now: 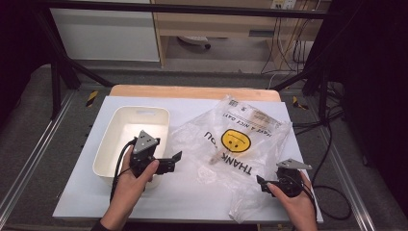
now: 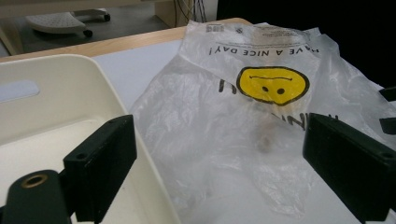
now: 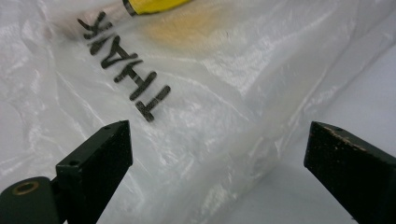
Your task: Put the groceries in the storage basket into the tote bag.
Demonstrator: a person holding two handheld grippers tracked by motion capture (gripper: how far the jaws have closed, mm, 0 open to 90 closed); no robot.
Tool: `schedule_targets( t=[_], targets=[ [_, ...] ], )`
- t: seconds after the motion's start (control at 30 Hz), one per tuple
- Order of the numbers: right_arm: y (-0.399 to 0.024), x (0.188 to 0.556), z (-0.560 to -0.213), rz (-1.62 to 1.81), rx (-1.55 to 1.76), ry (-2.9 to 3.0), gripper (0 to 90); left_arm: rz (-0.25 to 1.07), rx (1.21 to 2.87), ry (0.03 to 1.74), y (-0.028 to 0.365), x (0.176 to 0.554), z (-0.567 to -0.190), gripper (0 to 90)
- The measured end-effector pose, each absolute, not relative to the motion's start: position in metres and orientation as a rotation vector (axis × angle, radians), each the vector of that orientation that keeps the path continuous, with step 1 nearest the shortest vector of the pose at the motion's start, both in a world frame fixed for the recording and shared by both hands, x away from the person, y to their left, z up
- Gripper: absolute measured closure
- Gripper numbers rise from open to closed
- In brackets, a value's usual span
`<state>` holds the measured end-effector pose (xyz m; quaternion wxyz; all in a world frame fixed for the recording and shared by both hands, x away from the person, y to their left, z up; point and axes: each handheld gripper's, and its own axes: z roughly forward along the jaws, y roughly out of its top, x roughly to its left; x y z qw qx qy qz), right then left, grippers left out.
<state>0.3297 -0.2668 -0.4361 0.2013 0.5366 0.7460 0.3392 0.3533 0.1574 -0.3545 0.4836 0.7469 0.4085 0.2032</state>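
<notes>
Plastic bag point(image 1: 231, 144), the clear crinkly one with the yellow smiley, lies flat on the white bench point(image 1: 192, 199) in the high view, just right of the cream tub point(image 1: 108, 147). The left tongs point(image 1: 177, 159) sit at the tub's near right corner, pointing at the bag's left edge, apart from it. The right tongs point(image 1: 260, 182) hover at the bag's near right corner.

Left gripper view: the left tongs point(image 2: 219, 154) are spread wide with nothing in them. The bag point(image 2: 224, 135) lies ahead between the jaws, tub wall point(image 2: 116, 107) by the left jaw.

Right gripper view: the right tongs point(image 3: 217, 158) are also wide open and empty-handed. The bag point(image 3: 196, 107) spreads right under them, its edge running down between the jaws, "THANK" print off to the upper left. No pad is pressing on the plastic.
</notes>
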Motion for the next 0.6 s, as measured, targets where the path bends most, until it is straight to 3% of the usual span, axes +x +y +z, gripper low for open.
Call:
schedule_targets(
  t=[0.37, 0.43, 0.6],
  targets=[
    [-0.258, 0.322, -0.452, 0.83, 1.484, 2.217, 10.0, 0.542, 1.814, 1.027, 0.17, 0.358, -0.354, 8.9],
    [-0.252, 0.321, -0.453, 0.798, 1.445, 2.221, 13.6, 0.541, 1.817, 1.031, 0.171, 0.359, -0.355, 9.0],
    [-0.25, 0.317, -0.45, 0.827, 1.422, 2.215, 35.3, 0.538, 1.81, 1.039, 0.173, 0.36, -0.355, 8.9]
  ],
)
